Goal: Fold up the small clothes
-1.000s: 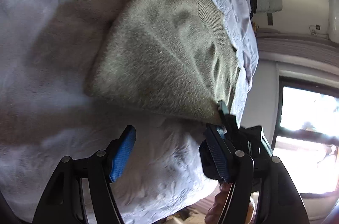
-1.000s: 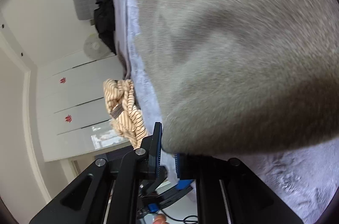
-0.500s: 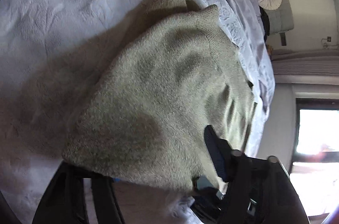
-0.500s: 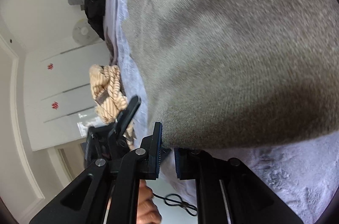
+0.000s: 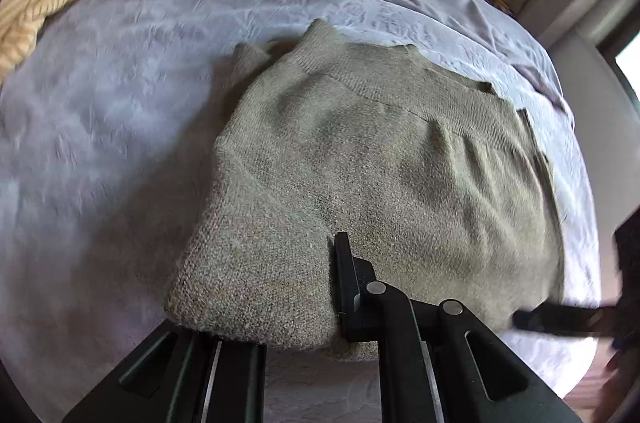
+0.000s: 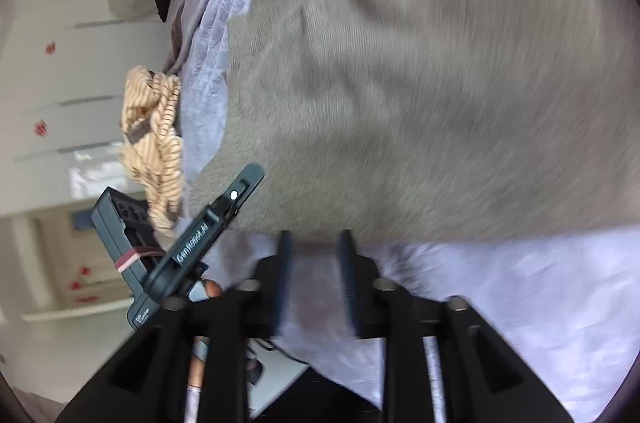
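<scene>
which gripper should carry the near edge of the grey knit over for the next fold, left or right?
Probably left. The left gripper is closing its jaws on the near corner of the grey knit. The right gripper is opening, with nothing between its jaws and the knit's edge just beyond its tips.

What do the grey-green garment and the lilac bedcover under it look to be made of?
Grey-green garment: a knit, likely wool or a blend; fuzzy matt surface, visible stitches, ribbed band at the far edge. Lilac bedcover: probably soft plush or crinkled fabric, with an embossed, slightly shiny texture.
</scene>
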Available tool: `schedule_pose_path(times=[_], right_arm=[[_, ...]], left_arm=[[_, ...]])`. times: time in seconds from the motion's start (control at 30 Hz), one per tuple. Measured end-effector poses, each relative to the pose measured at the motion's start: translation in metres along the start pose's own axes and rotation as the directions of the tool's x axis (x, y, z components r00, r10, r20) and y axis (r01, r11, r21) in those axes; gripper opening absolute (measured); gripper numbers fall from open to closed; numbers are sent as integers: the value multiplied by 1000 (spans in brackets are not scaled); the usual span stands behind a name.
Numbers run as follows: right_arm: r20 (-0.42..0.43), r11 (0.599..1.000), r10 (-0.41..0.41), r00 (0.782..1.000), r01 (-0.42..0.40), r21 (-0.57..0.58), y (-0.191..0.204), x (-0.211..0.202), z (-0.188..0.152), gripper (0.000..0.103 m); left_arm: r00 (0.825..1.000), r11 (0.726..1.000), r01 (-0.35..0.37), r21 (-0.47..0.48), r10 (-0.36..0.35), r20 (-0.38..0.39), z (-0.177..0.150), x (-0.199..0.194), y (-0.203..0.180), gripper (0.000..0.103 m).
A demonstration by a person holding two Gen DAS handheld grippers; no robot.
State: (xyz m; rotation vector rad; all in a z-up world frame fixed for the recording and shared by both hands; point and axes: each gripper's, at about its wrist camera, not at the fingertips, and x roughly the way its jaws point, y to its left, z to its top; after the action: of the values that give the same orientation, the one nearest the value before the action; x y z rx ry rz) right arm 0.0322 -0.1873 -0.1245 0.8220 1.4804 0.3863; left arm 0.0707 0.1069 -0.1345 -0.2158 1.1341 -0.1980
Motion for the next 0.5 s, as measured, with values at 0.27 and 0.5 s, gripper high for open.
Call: schedule_pose_path(times=[0.27, 0.5], right_arm=[[-34, 965, -149, 988, 138, -224, 70, -8, 52, 68], [-156, 853, -331, 931, 225, -471, 163, 43, 102, 82]], left_arm=[[989, 948, -130, 291, 101, 111, -13, -14, -32, 14], [967, 837, -229, 496, 140, 211, -32, -19, -54, 14]])
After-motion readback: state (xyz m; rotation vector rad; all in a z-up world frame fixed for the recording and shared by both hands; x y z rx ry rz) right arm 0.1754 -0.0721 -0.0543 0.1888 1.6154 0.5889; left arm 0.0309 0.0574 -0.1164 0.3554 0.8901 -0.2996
